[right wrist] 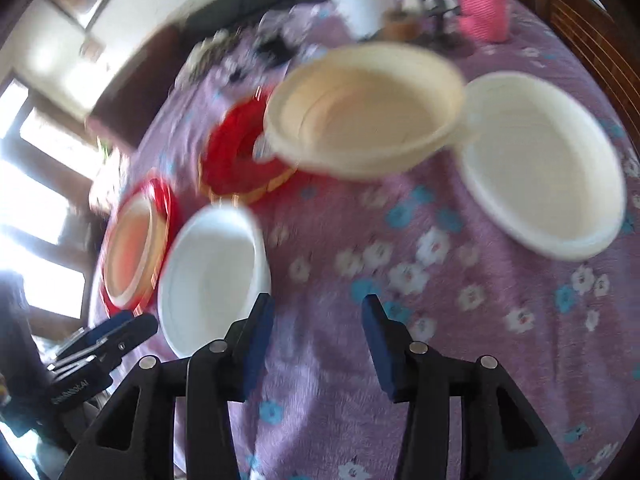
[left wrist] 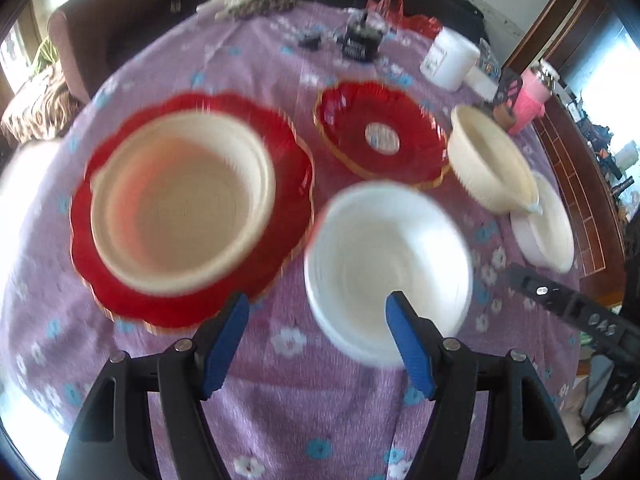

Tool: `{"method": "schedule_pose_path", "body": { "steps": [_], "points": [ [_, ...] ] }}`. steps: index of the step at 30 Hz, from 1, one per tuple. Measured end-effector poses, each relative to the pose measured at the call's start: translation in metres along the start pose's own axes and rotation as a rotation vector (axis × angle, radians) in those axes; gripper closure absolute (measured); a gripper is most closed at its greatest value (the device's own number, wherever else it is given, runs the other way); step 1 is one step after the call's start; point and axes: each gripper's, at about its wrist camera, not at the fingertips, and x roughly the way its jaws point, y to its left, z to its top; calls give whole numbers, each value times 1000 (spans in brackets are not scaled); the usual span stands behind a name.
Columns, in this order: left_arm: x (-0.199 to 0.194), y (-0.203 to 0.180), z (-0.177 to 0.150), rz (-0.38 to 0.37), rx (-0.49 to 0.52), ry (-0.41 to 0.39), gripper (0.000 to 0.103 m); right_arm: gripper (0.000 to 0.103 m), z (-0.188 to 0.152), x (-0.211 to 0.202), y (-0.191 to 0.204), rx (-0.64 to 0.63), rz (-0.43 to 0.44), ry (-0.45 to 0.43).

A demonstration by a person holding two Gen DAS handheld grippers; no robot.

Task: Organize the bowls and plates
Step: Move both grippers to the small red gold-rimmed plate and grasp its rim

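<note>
In the left wrist view a cream bowl [left wrist: 180,204] sits in a scalloped red plate [left wrist: 292,176] at the left. A white bowl [left wrist: 384,256] stands just ahead of my left gripper [left wrist: 319,296], which hangs open above the cloth; its right finger overlaps the bowl's near rim. Farther back lie a second red plate [left wrist: 348,120] and a tilted cream bowl [left wrist: 492,160] leaning on a white bowl [left wrist: 552,232]. My right gripper [right wrist: 318,304] is open over bare cloth, empty. Ahead of it are the white bowl [right wrist: 216,276], the tilted cream bowl [right wrist: 364,108] and the other white bowl [right wrist: 540,164].
A purple flowered cloth [left wrist: 300,400] covers the round table. At its far side stand a white tub [left wrist: 452,58], a pink cup [left wrist: 528,100], a black item [left wrist: 360,42] and a red bag [left wrist: 400,12]. The left gripper [right wrist: 116,332] shows at the right wrist view's lower left.
</note>
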Motion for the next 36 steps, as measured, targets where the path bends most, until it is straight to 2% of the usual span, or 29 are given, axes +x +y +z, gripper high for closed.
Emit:
{"method": "schedule_pose_path", "body": {
  "steps": [4,8,11,14,17,21,25,31,32,33,34,36],
  "points": [
    [3,2,43,-31,-6,-5,33,54,46,-14,17,-54,-15,-64],
    [17,3,93,25,11,-17,33,54,97,-7,33,-95,-20,-87],
    [38,6,123,90,34,0,33,54,133,16,50,-160,-68,-50],
    [63,14,141,82,5,67,33,54,162,49,67,-251,-147,7],
    [79,13,150,110,25,87,33,54,184,83,80,-323,-190,81],
    [102,13,161,134,26,140,28,54,194,127,95,-449,-276,183],
    [115,9,167,147,62,179,27,54,196,162,100,-546,-350,267],
    [100,10,169,137,81,152,27,55,195,185,90,-540,-277,396],
    [96,10,170,149,85,146,27,58,196,184,90,-541,-274,390],
    [91,12,170,162,86,132,27,72,196,184,90,-539,-274,386],
    [86,12,172,162,89,113,27,78,197,183,88,-533,-264,389],
    [88,11,178,164,108,111,27,79,196,182,88,-529,-256,386]
  ]
}}
